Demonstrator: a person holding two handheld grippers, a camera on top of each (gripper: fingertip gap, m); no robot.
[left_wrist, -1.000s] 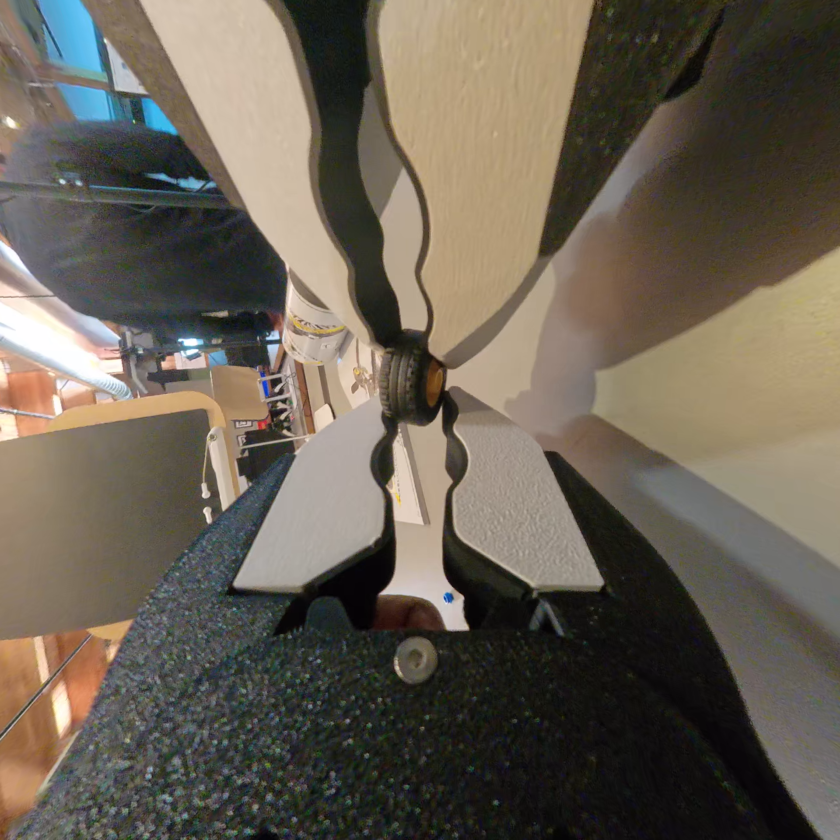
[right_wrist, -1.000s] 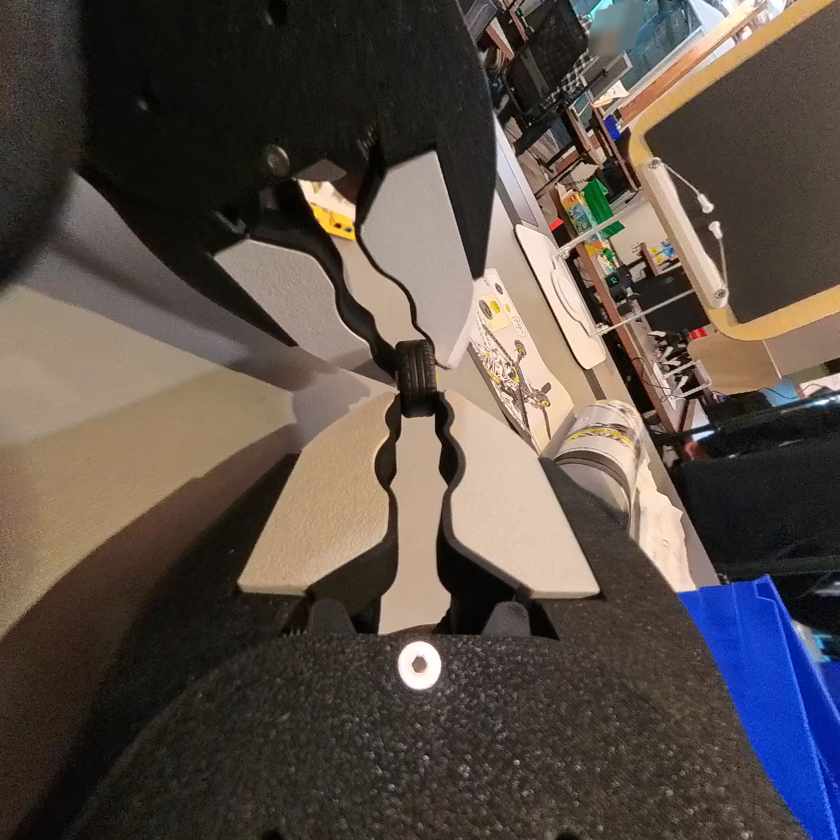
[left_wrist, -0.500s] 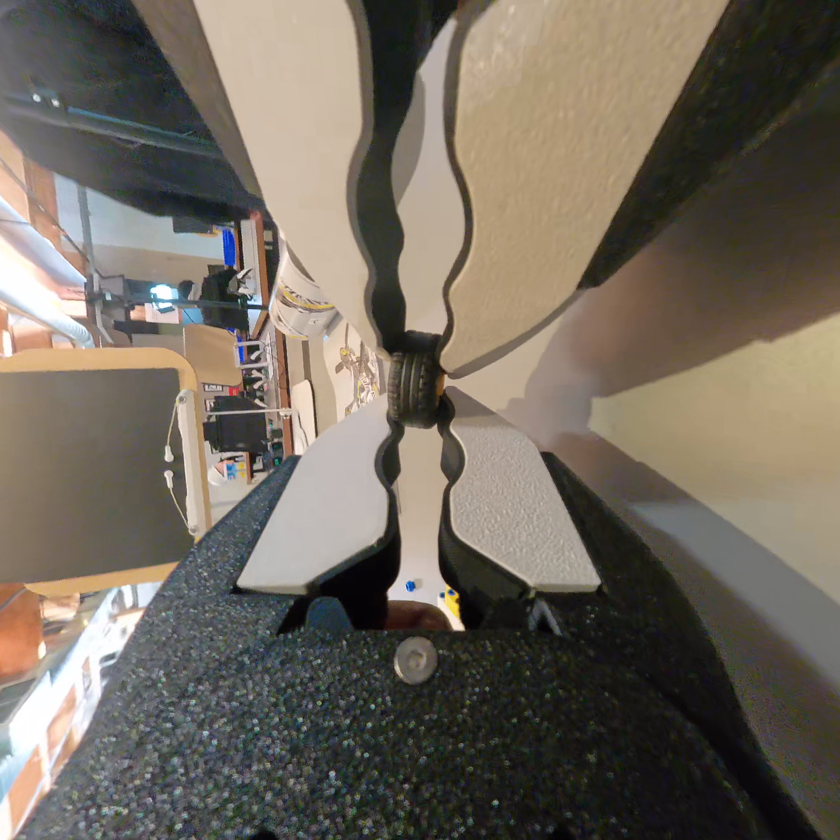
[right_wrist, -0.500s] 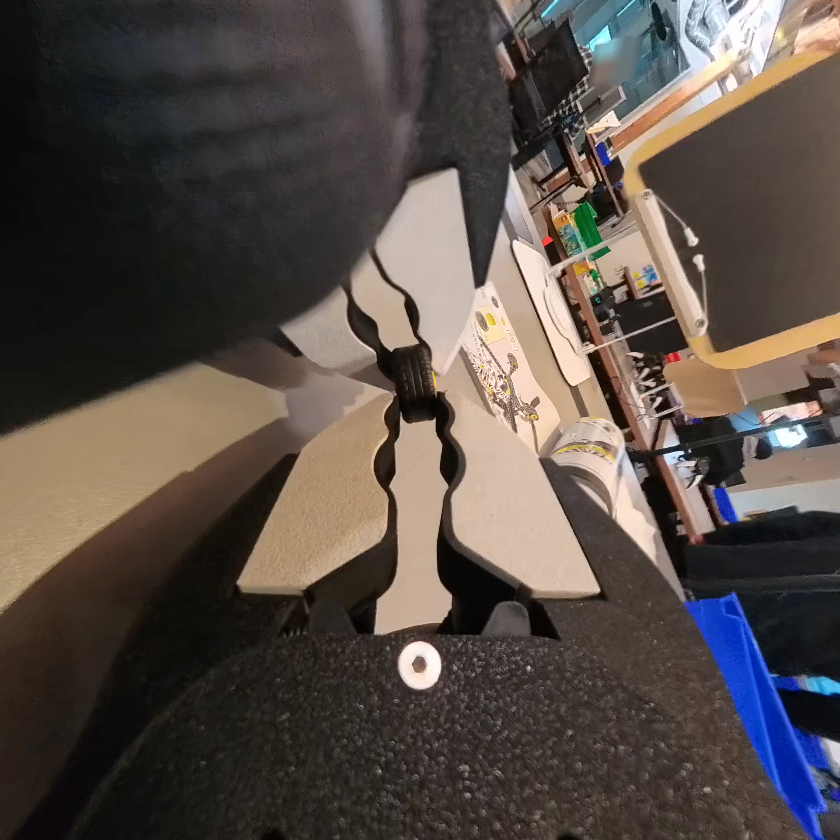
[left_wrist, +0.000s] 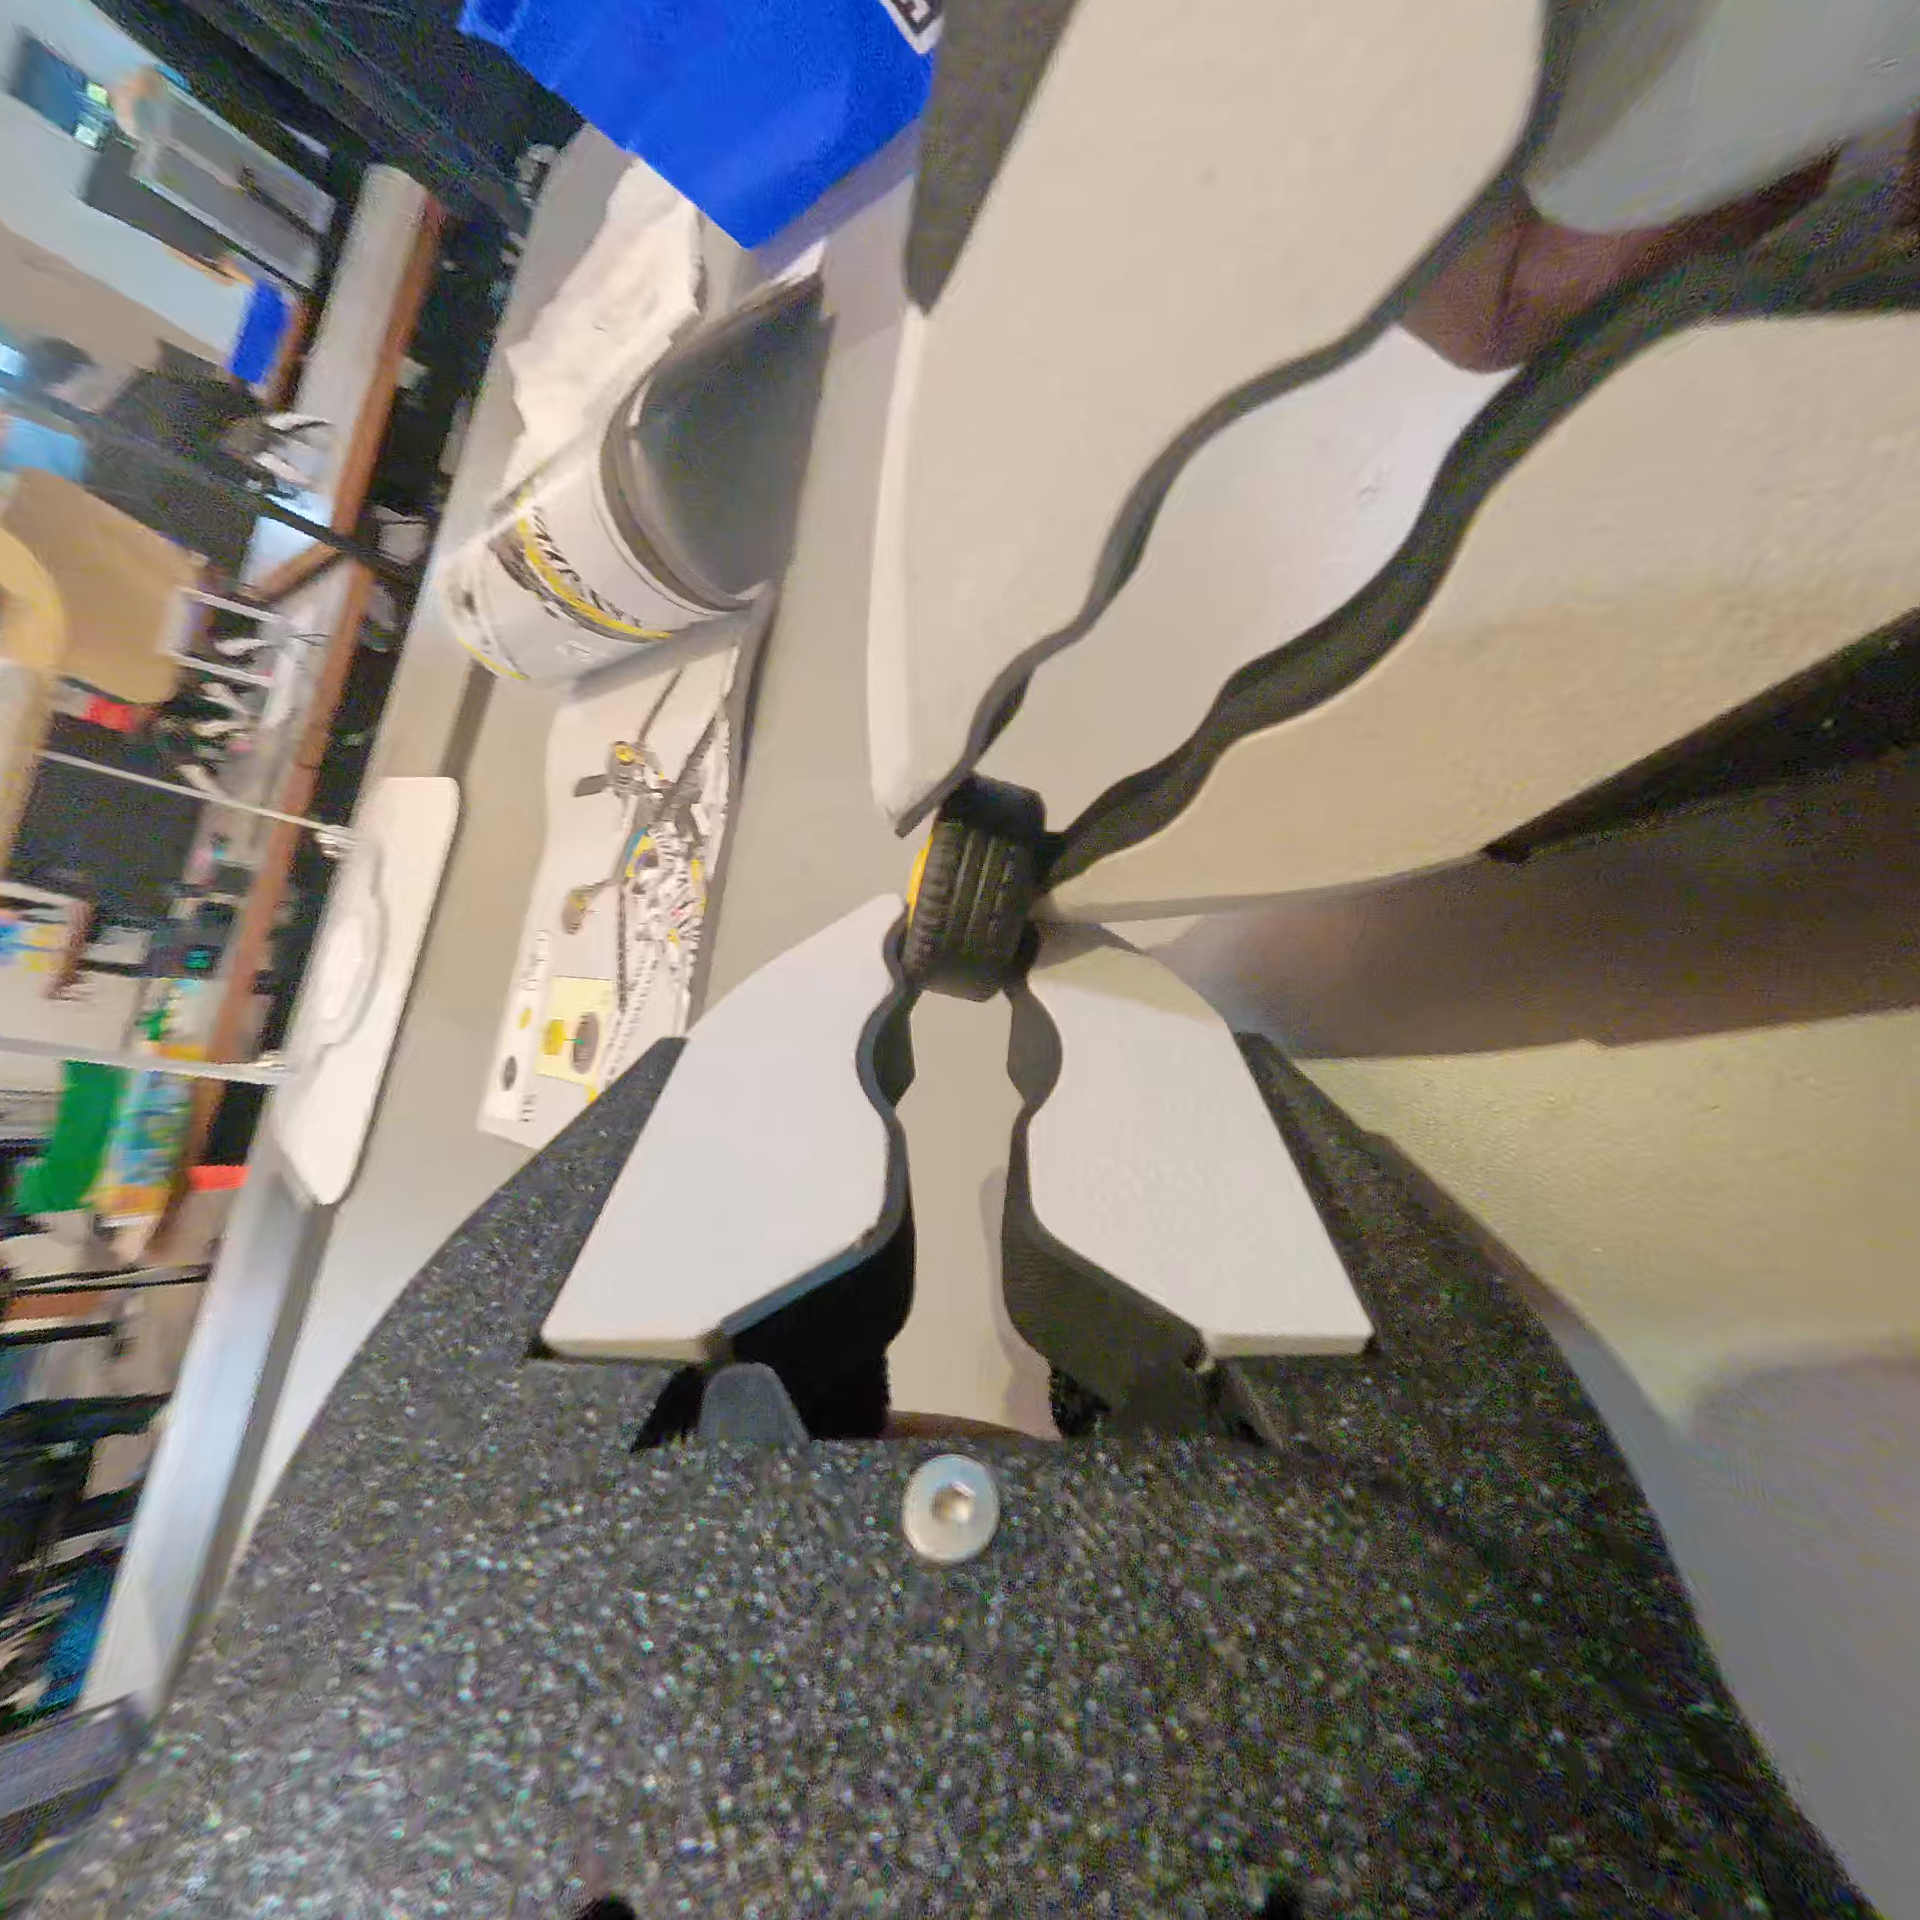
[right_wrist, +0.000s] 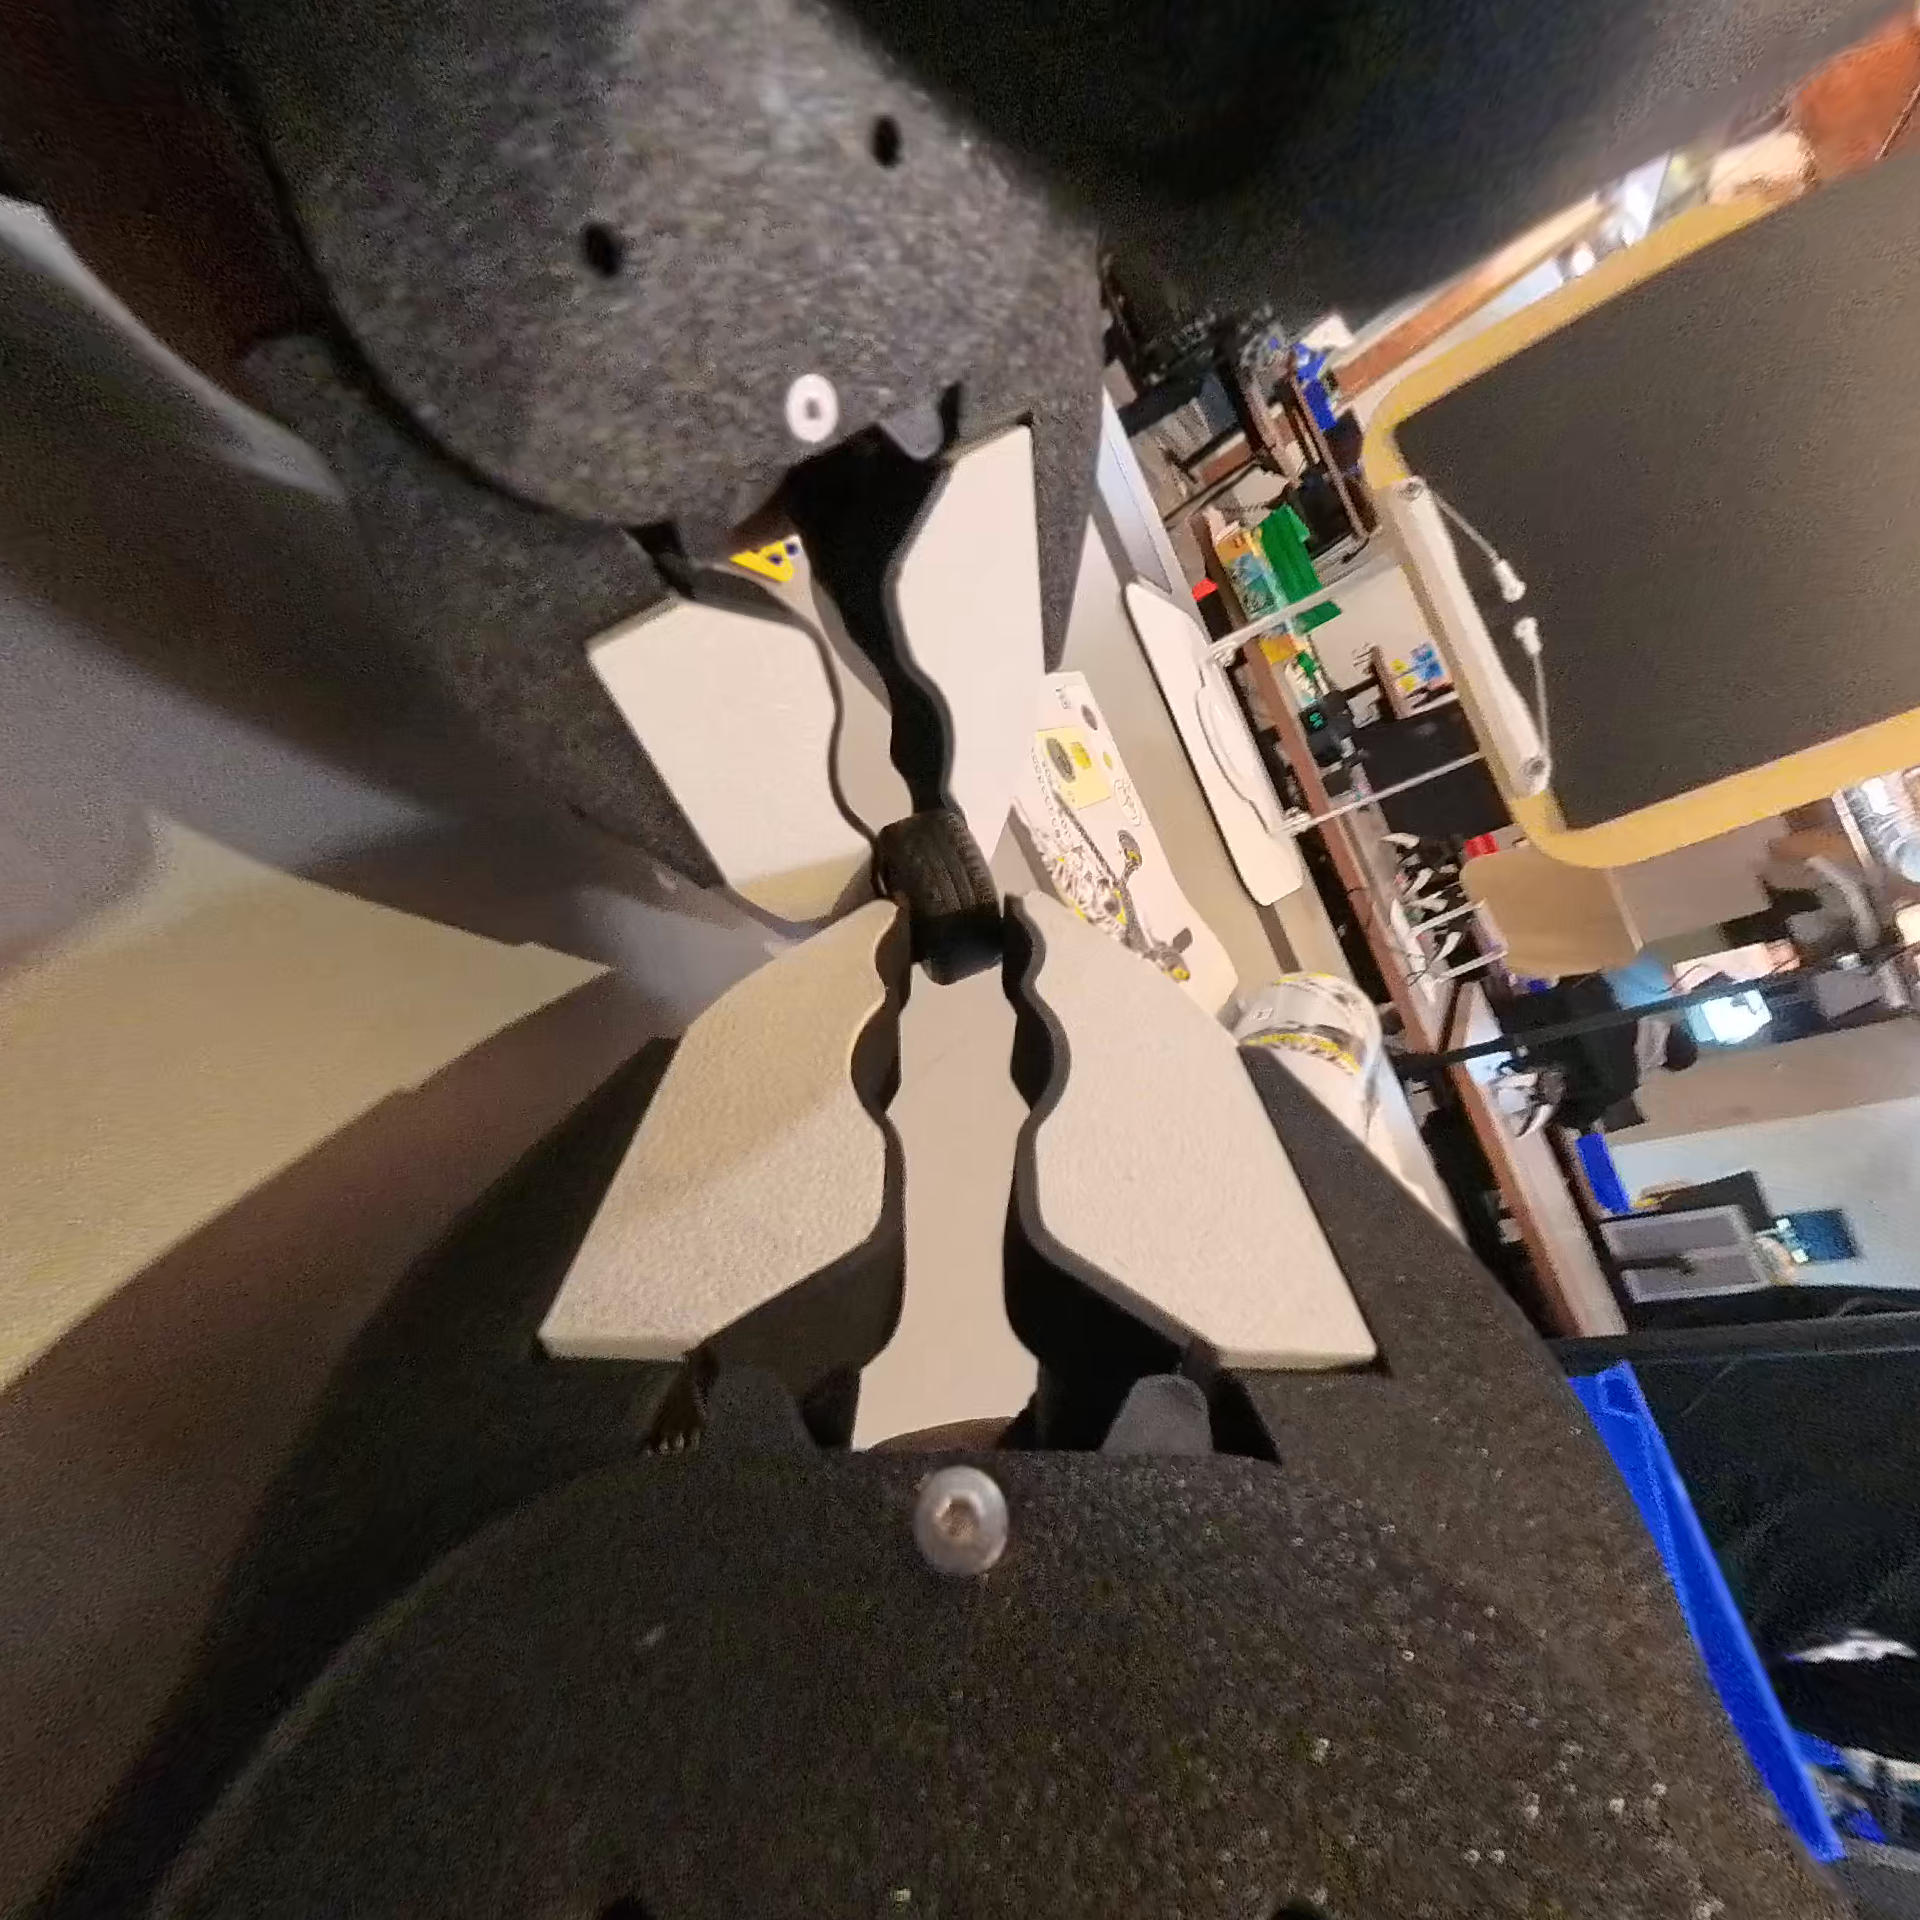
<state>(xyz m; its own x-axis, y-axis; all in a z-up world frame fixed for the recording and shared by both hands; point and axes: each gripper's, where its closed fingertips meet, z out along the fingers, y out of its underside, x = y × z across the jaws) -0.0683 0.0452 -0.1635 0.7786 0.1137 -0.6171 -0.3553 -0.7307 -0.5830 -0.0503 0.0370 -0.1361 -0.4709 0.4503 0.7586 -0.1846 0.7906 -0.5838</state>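
A small black toy wheel (left_wrist: 971, 899) with a ribbed tyre and a yellow hub hangs in the air between both grippers, which meet tip to tip. My left gripper (left_wrist: 961, 961) is shut on its lower part, with a pad pressing on each side. The right gripper reaches in from the top of the left wrist view, and its fingertips (left_wrist: 914, 805) clasp the wheel's upper part. In the right wrist view the same wheel (right_wrist: 935, 883) sits between the tips of my right gripper (right_wrist: 951, 925), which is shut on it. The left gripper's fingers (right_wrist: 966, 623) come down from above.
Below lies a grey table (left_wrist: 810, 623) with a printed instruction sheet (left_wrist: 623, 914), a grey tub with yellow print (left_wrist: 623, 520) lying on its side, a white tray (left_wrist: 364, 977) and a blue bin (left_wrist: 727, 94). Shelves and a dark wood-edged panel (right_wrist: 1683, 540) stand beyond the table. Only a small space, under 4 cm, lies between the two pairs of fingers.
Both grippers have turned together with the wheel still held between them. The left wrist view has swung from the room down onto the table. The right gripper's fingers now come in slanted from the upper right.
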